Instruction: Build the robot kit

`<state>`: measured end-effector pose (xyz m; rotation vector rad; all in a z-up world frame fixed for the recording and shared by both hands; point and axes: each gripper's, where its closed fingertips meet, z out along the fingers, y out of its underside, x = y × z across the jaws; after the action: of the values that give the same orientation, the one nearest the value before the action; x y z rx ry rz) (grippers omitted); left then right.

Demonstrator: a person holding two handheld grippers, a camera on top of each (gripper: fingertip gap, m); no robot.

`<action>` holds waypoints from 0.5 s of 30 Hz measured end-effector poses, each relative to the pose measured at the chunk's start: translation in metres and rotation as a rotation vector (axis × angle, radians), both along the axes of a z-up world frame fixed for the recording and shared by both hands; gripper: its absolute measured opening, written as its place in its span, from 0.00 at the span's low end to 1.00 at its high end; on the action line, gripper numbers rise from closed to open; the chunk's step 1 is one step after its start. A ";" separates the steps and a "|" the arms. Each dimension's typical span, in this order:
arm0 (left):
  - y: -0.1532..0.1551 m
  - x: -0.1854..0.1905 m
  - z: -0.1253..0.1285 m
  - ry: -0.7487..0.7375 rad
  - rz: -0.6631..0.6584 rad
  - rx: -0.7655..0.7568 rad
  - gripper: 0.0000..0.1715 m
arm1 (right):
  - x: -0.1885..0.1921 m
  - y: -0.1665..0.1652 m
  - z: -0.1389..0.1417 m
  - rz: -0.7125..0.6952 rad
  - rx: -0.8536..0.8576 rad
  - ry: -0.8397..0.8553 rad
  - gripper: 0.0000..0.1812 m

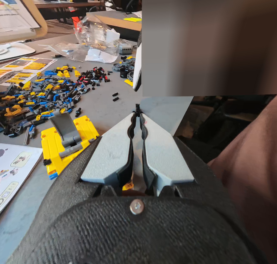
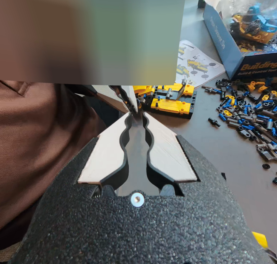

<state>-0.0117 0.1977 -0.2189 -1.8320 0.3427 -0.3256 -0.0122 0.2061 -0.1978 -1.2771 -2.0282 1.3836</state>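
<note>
My left gripper (image 1: 137,116) is shut on a small black connector pin (image 1: 137,109) that sticks out past its tips, above the grey table (image 1: 104,106). My right gripper (image 2: 136,114) is open by a narrow gap and empty, tip to tip with the left gripper (image 2: 131,105), which comes in from the upper left. One right fingertip (image 1: 136,76) shows just beyond the pin in the left wrist view. A yellow, black and grey brick assembly (image 1: 66,144) lies left of my left gripper. It also lies just behind both tips in the right wrist view (image 2: 169,102).
A heap of small blue, black, grey and yellow parts (image 1: 45,96) covers the left of the table, also at right (image 2: 251,115). There are grey wheel hubs (image 1: 125,67), clear plastic bags (image 1: 97,37), instruction sheets (image 1: 13,169), a blue box (image 2: 227,46), and a person's brown sleeve (image 2: 37,129). Less than 4 cm separates the two grippers' tips.
</note>
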 end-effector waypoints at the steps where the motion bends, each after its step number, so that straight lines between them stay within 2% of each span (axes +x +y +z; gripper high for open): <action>1: 0.000 0.004 -0.002 0.026 -0.011 -0.003 0.01 | 0.003 -0.002 0.000 0.005 0.009 0.004 0.06; 8: -0.006 0.031 -0.007 0.098 -0.059 0.004 0.01 | 0.021 -0.021 -0.008 0.088 0.041 -0.023 0.04; 15: -0.009 0.036 -0.007 0.157 -0.072 0.021 0.01 | 0.027 -0.031 -0.019 0.123 0.065 -0.049 0.03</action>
<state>0.0247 0.1883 -0.2256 -1.8322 0.5198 -0.2269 0.0149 0.1756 -0.2164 -1.1873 -2.1990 1.3389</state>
